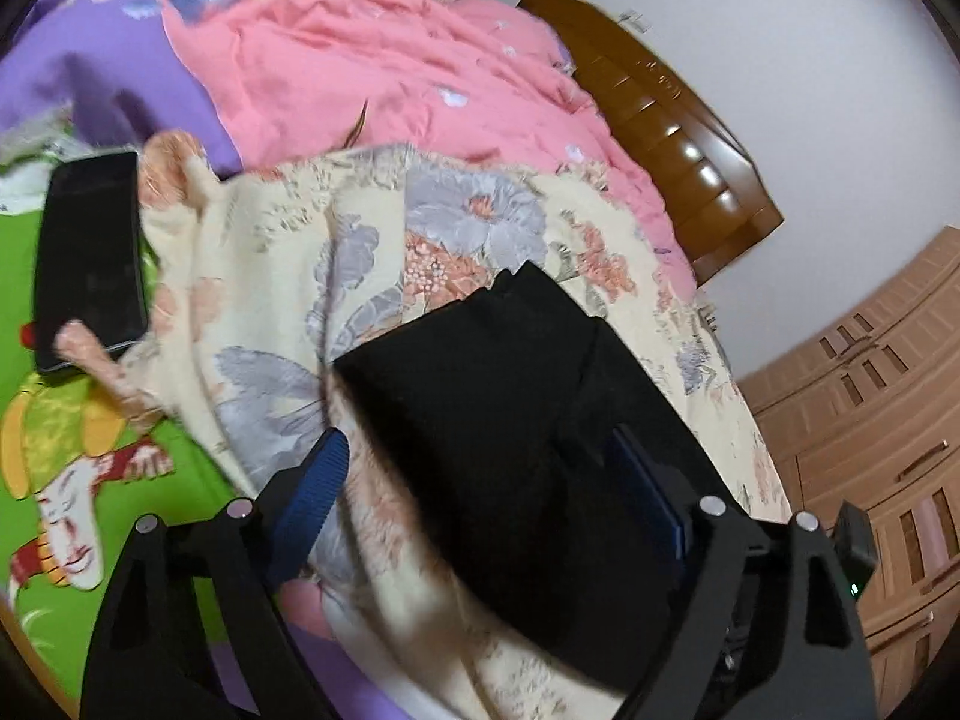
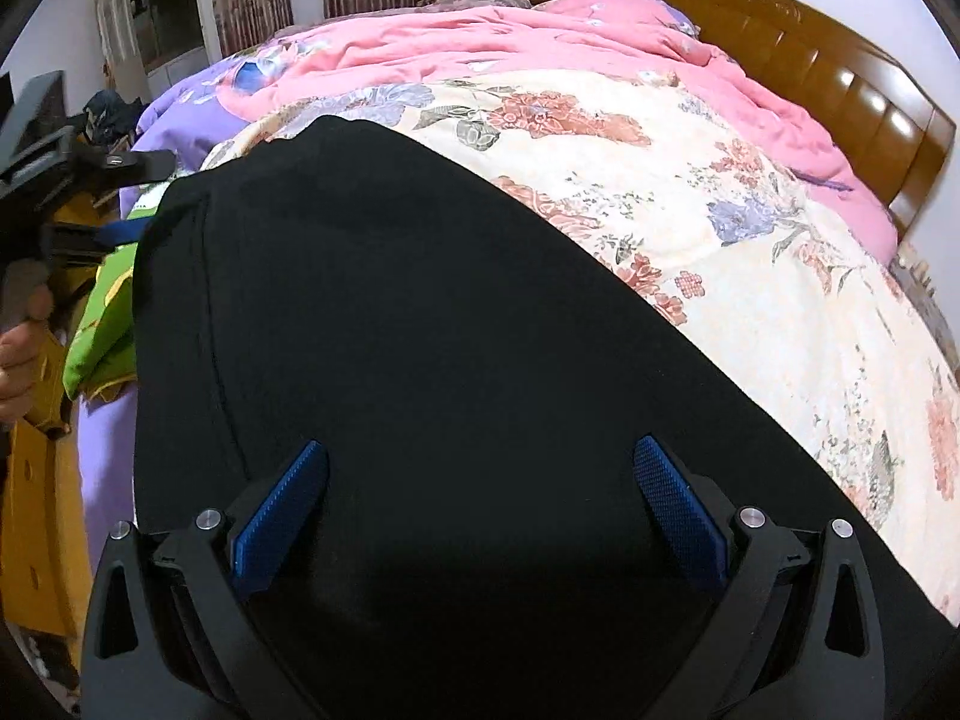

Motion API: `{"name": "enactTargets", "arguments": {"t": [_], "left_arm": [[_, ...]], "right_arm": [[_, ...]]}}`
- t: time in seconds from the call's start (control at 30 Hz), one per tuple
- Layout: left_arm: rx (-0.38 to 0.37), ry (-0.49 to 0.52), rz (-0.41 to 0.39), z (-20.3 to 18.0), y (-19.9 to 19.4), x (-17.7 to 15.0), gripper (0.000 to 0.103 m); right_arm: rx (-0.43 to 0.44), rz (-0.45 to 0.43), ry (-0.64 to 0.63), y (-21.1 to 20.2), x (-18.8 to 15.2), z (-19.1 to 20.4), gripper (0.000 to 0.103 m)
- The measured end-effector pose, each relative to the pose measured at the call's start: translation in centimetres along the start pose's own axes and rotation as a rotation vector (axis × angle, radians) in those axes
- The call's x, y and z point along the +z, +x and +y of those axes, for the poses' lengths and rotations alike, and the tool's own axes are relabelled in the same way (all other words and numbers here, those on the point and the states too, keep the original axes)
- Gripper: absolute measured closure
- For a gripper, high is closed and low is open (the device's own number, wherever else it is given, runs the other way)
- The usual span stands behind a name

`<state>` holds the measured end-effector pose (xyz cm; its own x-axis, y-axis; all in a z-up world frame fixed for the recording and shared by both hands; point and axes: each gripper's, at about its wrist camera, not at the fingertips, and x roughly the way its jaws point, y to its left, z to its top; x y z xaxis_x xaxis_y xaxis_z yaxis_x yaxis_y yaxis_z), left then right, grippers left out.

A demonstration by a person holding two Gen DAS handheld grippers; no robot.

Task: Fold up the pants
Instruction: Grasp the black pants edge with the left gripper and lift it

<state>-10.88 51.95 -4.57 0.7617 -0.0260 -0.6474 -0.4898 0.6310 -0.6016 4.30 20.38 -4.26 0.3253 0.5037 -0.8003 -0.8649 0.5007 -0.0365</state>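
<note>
At the left, the left gripper (image 1: 480, 498) is being held with fingers spread over an edge of the black pants (image 1: 480, 396); nothing is being pinched. The pants are being kept flat on the floral bedspread (image 2: 750, 276), apparently already folded. At the right, the right gripper (image 2: 480, 510) is being held spread above them; further folds may remain.

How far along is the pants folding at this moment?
Done: the black fabric pants lie on the cream floral blanket as a compact dark block, so at least one fold seems made. In hand: nothing gripped; the left claw and right claw both hover open over the cloth. Left: any final fold or smoothing; how many layers there are cannot be told.
</note>
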Motion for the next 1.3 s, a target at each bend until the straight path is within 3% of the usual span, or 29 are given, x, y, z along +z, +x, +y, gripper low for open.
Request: {"name": "enactTargets", "arguments": {"t": [0.27, 0.4, 0.43, 0.47, 0.53, 0.7, 0.8, 0.87, 0.93, 0.97, 1.03, 1.17, 1.3], "left_arm": [[-0.120, -0.138, 0.087, 2.6, 3.3, 0.7, 0.021], [-0.095, -0.139, 0.079, 2.6, 2.7, 1.0, 0.044], [-0.083, -0.140, 0.065, 2.6, 2.1, 0.8, 0.059], [-0.058, -0.141, 0.056, 2.7, 1.6, 0.7, 0.063], [-0.077, -0.157, 0.037, 3.0, 0.7, 0.5, 0.067], [-0.088, -0.156, 0.052, 3.2, 1.6, 1.2, 0.067], [-0.105, -0.164, 0.048, 3.4, 2.6, 1.6, 0.054], [-0.126, -0.188, 0.047, 3.8, 3.3, 1.8, 0.054], [-0.108, -0.165, 0.025, 3.3, 2.9, 1.6, 0.079], [-0.097, -0.147, 0.003, 2.8, 2.2, 1.4, 0.086], [-0.073, -0.108, -0.059, 1.1, 0.1, 0.9, 0.089], [-0.020, 0.087, -0.163, -4.6, -3.6, 0.5, 0.089], [0.022, 0.049, -0.128, -3.1, -1.4, 2.0, 0.089]], "right_arm": [[-0.008, 0.000, -0.005, -0.1, 0.0, 0.1, 0.004], [-0.009, 0.000, -0.005, 0.1, 0.1, 0.1, 0.004], [-0.009, 0.000, -0.005, 0.0, 0.1, 0.1, 0.004], [-0.009, 0.001, -0.005, 0.0, 0.1, 0.1, 0.004], [-0.009, 0.001, -0.006, 0.0, 0.0, 0.1, 0.004], [-0.013, 0.001, -0.007, 0.1, 0.1, 0.1, 0.004], [-0.013, 0.001, -0.007, 0.1, 0.1, 0.0, 0.004], [-0.014, 0.001, -0.007, 0.1, 0.1, 0.1, 0.004], [-0.012, 0.001, -0.006, 0.1, 0.1, 0.0, 0.004], [-0.011, 0.001, -0.006, 0.1, 0.1, 0.0, 0.004], [-0.012, 0.000, -0.006, 0.1, 0.1, 0.0, 0.004], [-0.008, 0.002, -0.002, 0.2, 0.1, -0.1, 0.004], [0.007, 0.005, 0.015, 0.3, 0.1, -0.4, 0.004]]}}
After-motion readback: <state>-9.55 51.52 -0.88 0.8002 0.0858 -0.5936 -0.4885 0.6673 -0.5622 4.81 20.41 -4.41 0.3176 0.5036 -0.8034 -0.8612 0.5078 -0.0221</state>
